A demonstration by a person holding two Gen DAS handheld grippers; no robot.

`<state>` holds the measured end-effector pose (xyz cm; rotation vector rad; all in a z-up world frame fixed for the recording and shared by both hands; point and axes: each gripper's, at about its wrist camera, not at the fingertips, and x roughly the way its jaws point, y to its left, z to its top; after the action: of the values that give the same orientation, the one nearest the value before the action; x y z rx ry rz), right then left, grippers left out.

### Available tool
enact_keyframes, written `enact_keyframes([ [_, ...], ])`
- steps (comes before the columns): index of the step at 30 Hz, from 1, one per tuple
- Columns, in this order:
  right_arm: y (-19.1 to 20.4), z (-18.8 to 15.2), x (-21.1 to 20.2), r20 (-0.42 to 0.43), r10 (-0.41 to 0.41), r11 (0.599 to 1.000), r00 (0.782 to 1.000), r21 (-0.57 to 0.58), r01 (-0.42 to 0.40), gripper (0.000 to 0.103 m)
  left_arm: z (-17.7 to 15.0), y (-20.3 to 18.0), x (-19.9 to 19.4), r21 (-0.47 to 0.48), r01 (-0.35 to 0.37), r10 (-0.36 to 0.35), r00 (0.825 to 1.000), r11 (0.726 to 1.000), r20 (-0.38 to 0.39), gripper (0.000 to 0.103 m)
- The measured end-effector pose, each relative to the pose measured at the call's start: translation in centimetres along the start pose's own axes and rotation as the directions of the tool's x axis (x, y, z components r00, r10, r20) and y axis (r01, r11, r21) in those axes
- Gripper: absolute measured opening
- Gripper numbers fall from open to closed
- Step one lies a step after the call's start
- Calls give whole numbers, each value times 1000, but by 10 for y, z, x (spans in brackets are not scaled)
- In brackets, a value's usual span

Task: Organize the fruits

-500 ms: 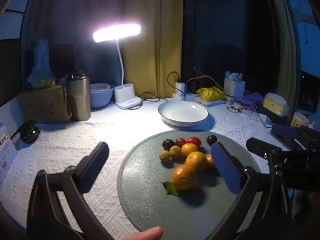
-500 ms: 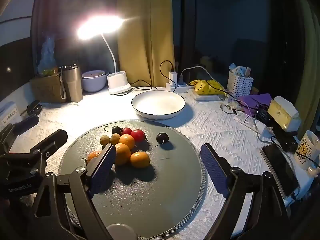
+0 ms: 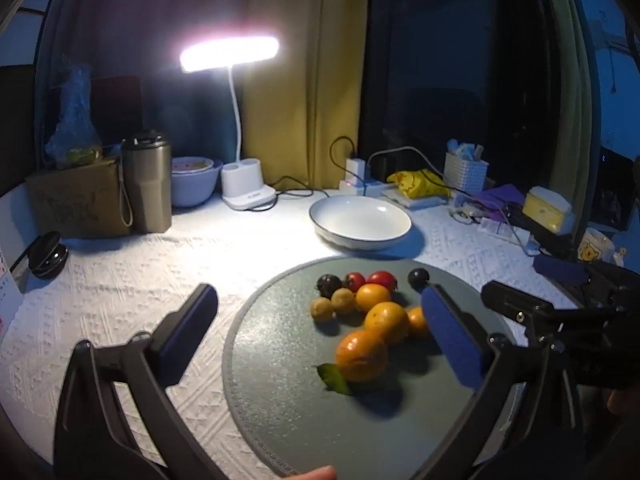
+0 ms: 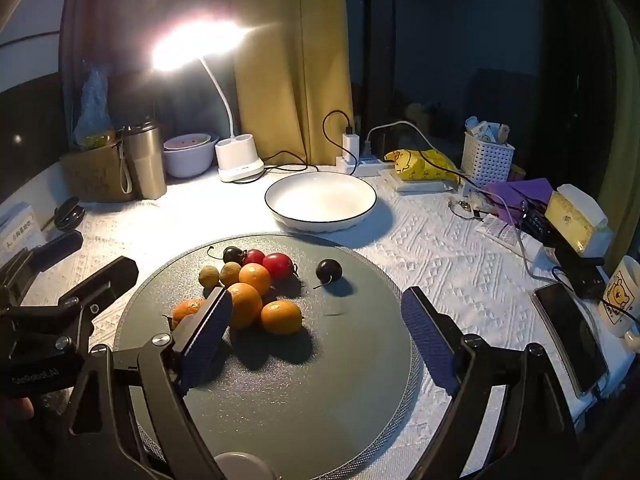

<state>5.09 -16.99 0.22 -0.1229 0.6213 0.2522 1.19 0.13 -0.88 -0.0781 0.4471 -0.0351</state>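
So basically nothing is sorted yet, as far as I can tell. All the fruit sits in one loose bunch on the round grey mat (image 4: 280,380), toward its far-left part in the right wrist view. You've got four oranges (image 4: 244,310) touching each other in a clump, two small yellowish-brown fruits (image 4: 209,276) just beside them, two red tomatoes (image 4: 277,265) behind, a dark cherry (image 4: 233,255) tucked next to the reds, and another dark cherry (image 4: 329,270) off on its own to the right, apart from the pile. One orange has a green leaf (image 3: 334,378) lying against it.

The white bowl (image 4: 320,196) just past the mat has nothing in it, and my guess is that's where at least some of the fruit is meant to go, so the whole job is still ahead.

Both tools are just hovering. The left gripper (image 3: 320,332) has its jaws spread wide with nothing between the pads, pointed down at the mat with the orange clump roughly in front of it. The right gripper (image 4: 318,328) is also released and wide, gripping nothing, with its left pad sitting in front of the oranges in its own view, though I can't tell if it's touching any.

Rest of the surface is clutter: a desk lamp (image 3: 230,53), a metal tumbler (image 3: 146,184), a phone (image 4: 572,336) and a mug (image 4: 620,296) at the right edge.
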Motion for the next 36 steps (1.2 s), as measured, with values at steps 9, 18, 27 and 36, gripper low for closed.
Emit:
enact_keyframes([
  [9,-1,1,2,-3,5,1000,1000,-1,-5,89,4,0,-4,-2,10,-10,1000,1000,15,103],
  [18,-2,2,2,-2,7,1000,1000,-3,-7,89,8,-1,-4,-8,16,-16,1000,1000,10,103],
  [27,-2,2,2,-1,8,1000,1000,-1,-8,89,9,-2,-6,-13,14,-14,1000,1000,14,103],
  [36,-3,3,3,1,7,1000,1000,-1,-7,89,10,-4,-7,-11,21,-21,1000,1000,15,103],
])
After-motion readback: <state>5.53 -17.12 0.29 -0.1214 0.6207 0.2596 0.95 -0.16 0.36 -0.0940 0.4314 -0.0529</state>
